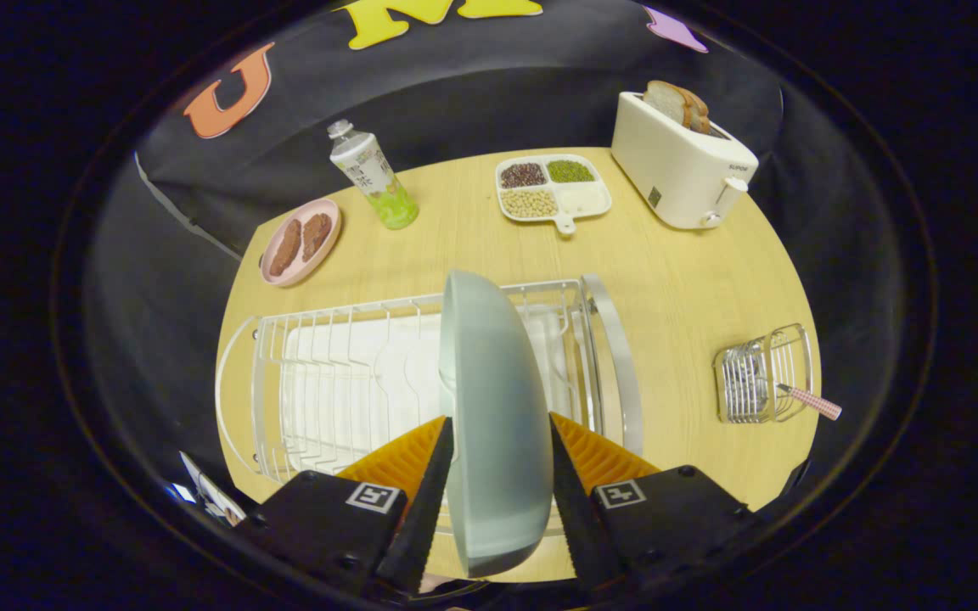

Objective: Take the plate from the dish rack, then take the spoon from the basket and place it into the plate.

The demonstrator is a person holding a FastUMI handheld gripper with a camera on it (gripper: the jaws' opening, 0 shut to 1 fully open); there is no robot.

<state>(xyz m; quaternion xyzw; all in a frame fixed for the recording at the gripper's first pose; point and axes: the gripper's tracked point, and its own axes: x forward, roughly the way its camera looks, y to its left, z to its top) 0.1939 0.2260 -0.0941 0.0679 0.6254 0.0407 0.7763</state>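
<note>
A pale grey-green plate [493, 399] stands on edge between my two fingers, and my gripper [499, 441] is shut on it, one finger against each face. The plate hangs over the white wire dish rack [345, 373], which lies on the wooden table just beyond the fingers. Its lower rim looks lifted from the rack's slots, though I cannot tell for sure. To the right of the rack stands a small wire basket [762, 373], with the spoon's pink checked handle [813, 401] sticking out of it to the right.
At the back of the round wooden table [667, 280] are a pink plate of brown food [300, 241], a green drink bottle [373, 176], a divided tray of beans [552, 188] and a white toaster with bread [681, 157]. Bare table lies between rack and basket.
</note>
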